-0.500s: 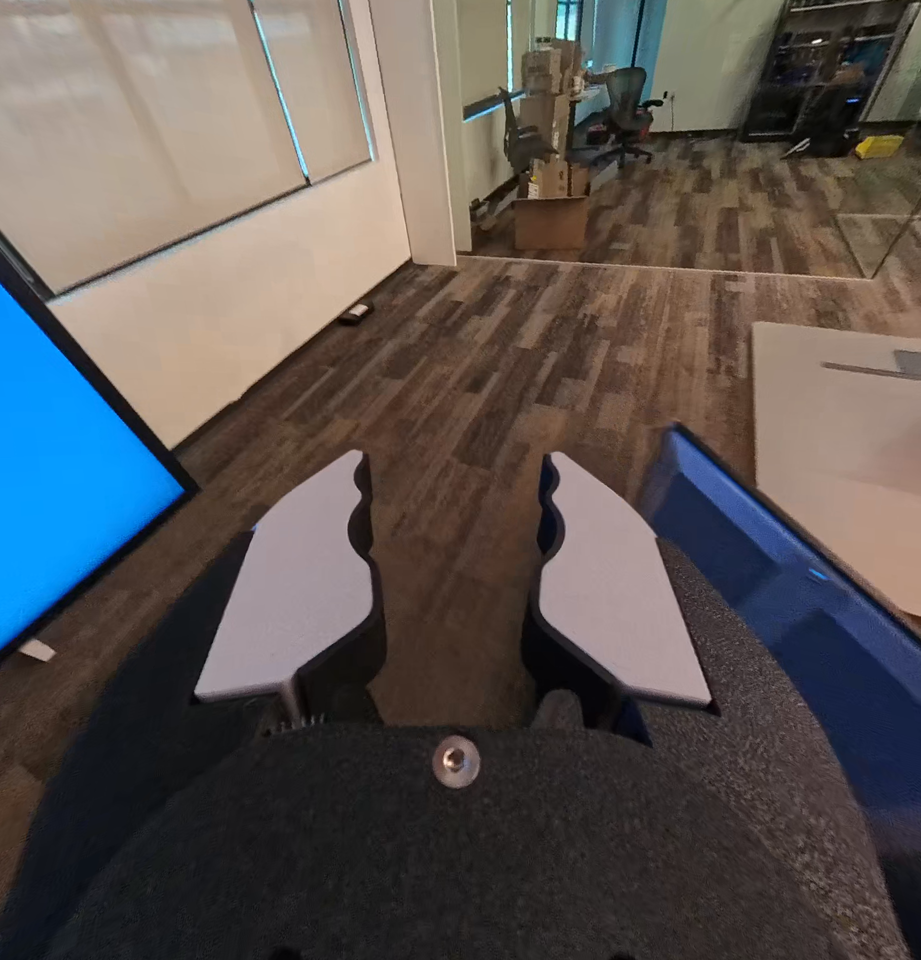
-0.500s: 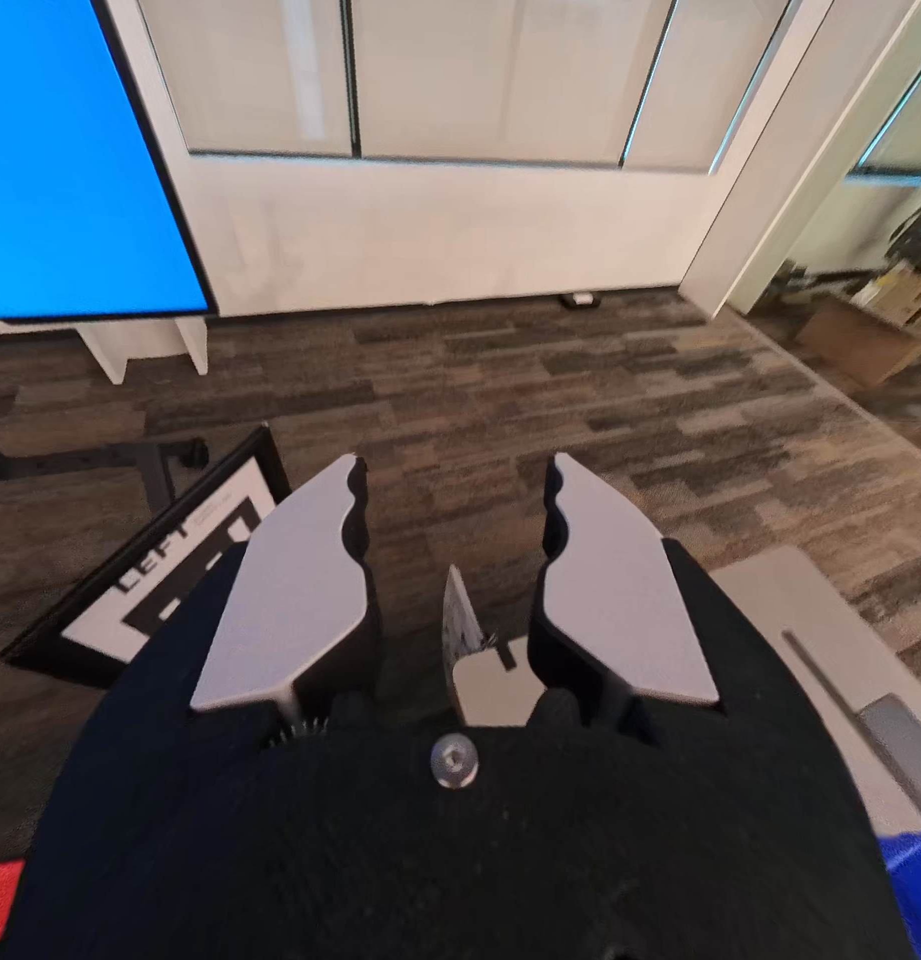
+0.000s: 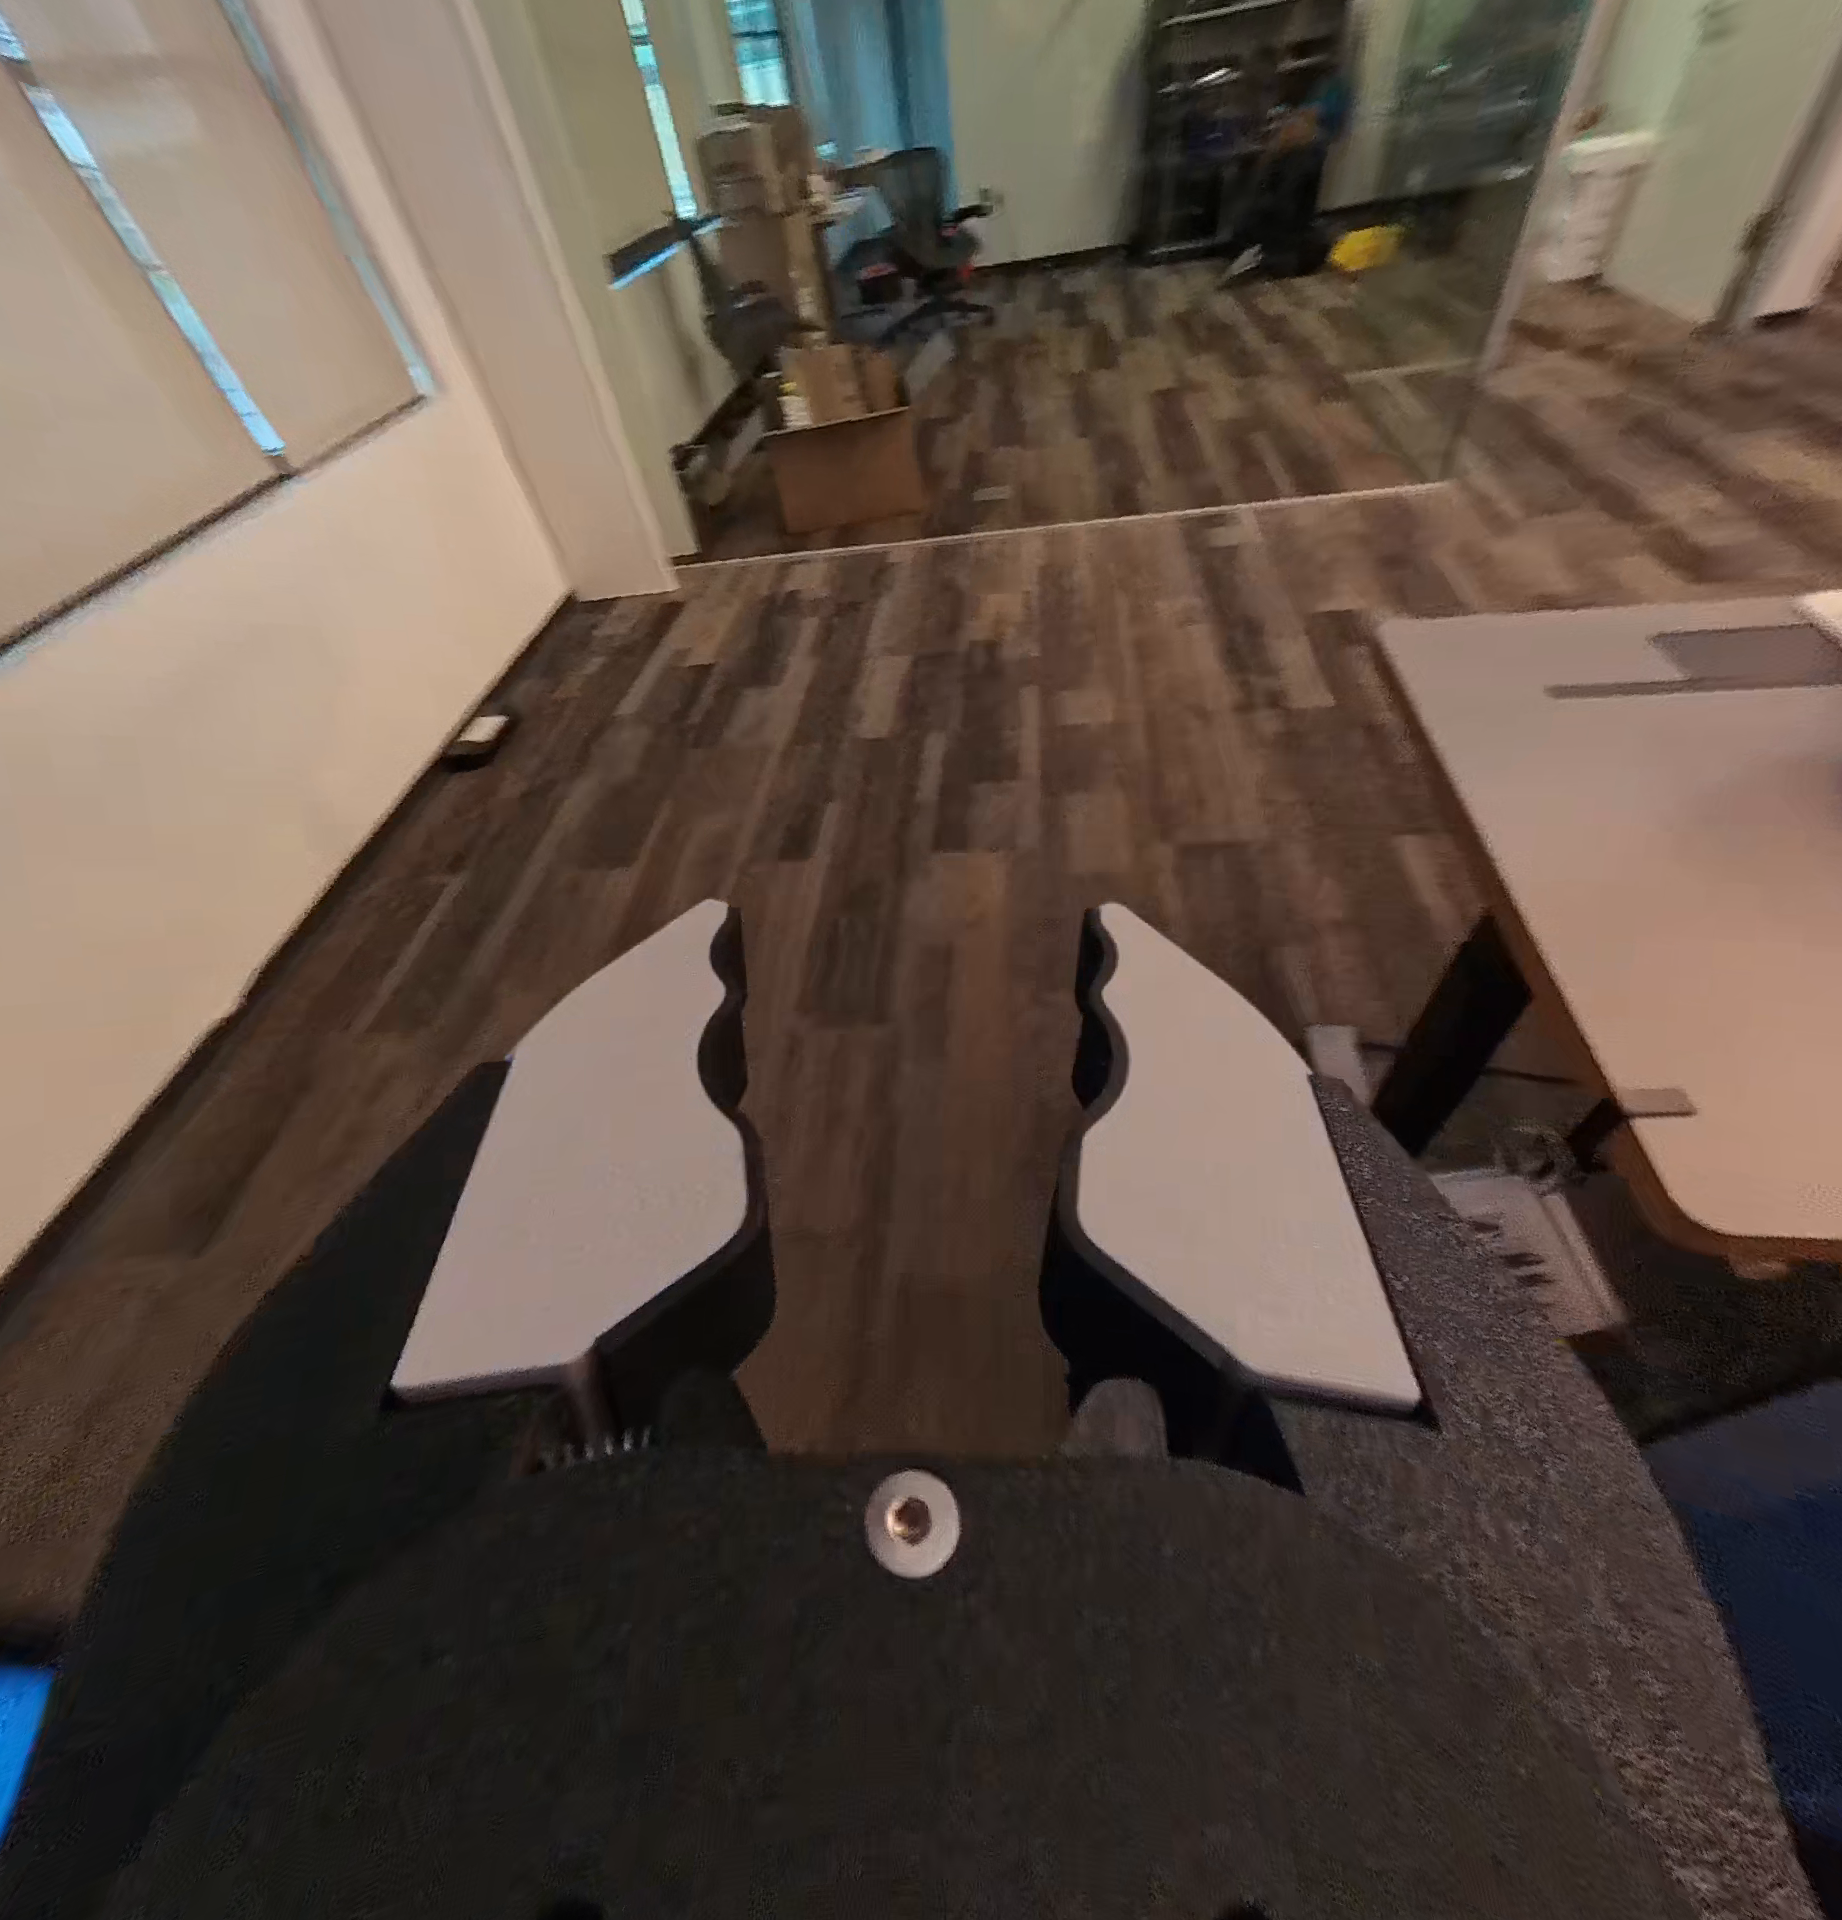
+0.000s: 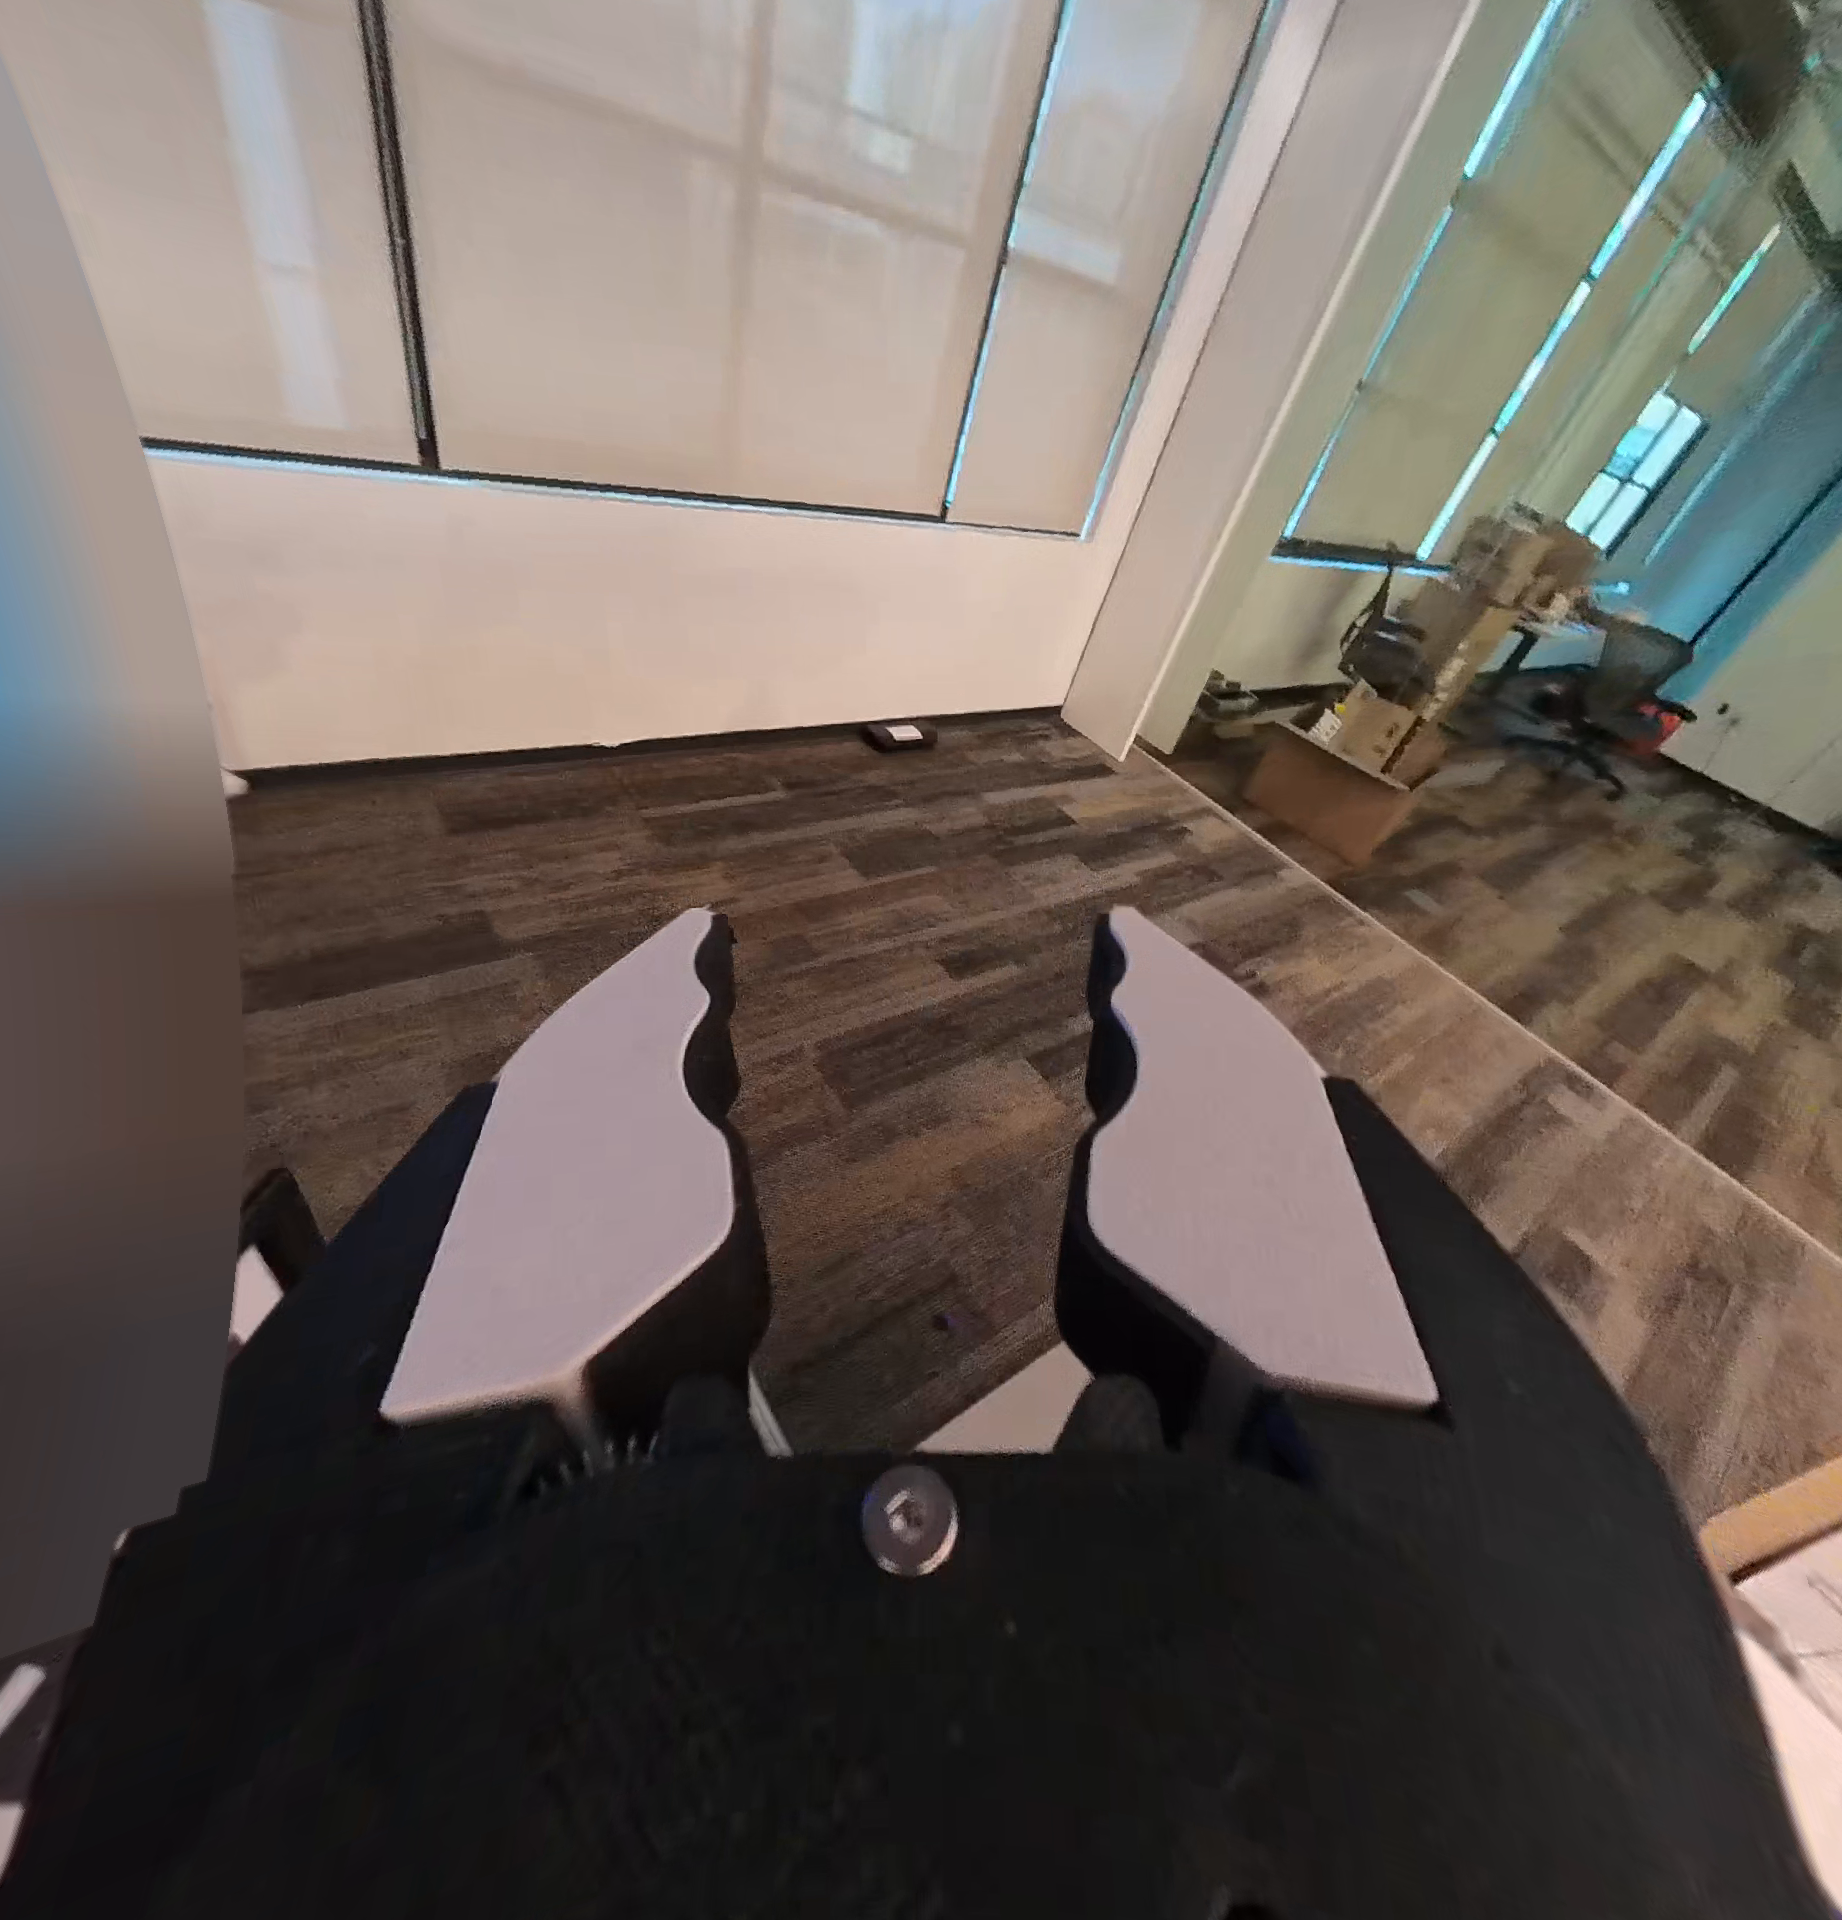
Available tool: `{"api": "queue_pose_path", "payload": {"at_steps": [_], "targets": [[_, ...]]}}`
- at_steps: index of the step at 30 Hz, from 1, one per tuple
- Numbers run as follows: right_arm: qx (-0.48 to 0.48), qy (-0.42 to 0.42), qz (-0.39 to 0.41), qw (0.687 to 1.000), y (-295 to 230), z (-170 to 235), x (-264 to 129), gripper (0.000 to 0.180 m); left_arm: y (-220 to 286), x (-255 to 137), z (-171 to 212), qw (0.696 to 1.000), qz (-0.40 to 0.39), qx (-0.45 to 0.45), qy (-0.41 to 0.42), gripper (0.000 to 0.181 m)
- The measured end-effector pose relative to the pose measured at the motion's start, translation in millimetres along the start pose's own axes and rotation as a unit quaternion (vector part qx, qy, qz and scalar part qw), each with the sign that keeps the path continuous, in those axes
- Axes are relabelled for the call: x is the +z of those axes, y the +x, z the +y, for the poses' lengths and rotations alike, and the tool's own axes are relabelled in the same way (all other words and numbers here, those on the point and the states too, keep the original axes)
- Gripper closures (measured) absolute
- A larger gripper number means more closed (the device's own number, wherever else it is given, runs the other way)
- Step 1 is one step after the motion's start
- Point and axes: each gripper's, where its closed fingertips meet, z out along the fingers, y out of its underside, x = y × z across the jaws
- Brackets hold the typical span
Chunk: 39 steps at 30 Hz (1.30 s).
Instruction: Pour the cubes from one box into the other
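Mostly floor point(image 3: 896, 748) fills both views, dark plank-patterned, running to a white wall point(image 4: 626, 613) under shaded windows. To the right in the left wrist view stands a pale table point(image 3: 1675, 935). Farther off sits a cardboard box point(image 3: 844, 457). Left gripper point(image 3: 909, 920) and right gripper point(image 4: 912, 925) both hang over bare floor, fingers spread, pinching nothing. Cubes and their boxes: nowhere I can make out.

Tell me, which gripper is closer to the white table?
Right, most likely. The right gripper has the white table close beside its body, low on its right. The left gripper is out over the floor, with the table farther off to its right.
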Motion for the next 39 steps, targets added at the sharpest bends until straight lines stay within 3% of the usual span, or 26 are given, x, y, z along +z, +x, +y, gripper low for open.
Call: {"api": "queue_pose_path", "payload": {"at_steps": [6,11,18,23,28,33,39], "targets": [[0.005,-0.045,0.109,0.993,-36.9,-25.5,9.4,0.114,-5.5,105.4,-13.1,0.987,0.158,0.013,0.024,0.118],[0.053,-0.112,0.16,0.979,-64.4,-18.7,12.8,0.116,-16.8,170.5,-8.4,0.976,0.215,0.023,-0.006,0.118],[-0.013,-0.125,0.185,0.975,-37.6,-2.3,63.7,0.126,-19.5,249.9,-16.1,0.964,0.262,0.037,0.011,0.119],[-0.033,-0.12,0.137,0.983,17.0,20.9,160.1,0.131,-33.4,333.5,-45.0,0.96,0.266,0.077,0.033,0.12],[-0.105,-0.137,0.137,0.975,121.3,75.1,283.3,0.13,-59.9,442.4,-97.4,0.955,0.271,0.096,0.067,0.119],[-0.107,-0.196,0.087,0.971,184.5,175.6,403.9,0.13,-74.5,527.1,-105.8,0.953,0.267,0.137,0.044,0.118],[-0.031,-0.298,0.057,0.952,207.1,317.0,512.2,0.13,-56.9,634.5,-60.4,0.95,0.271,0.153,-0.03,0.117]]}}
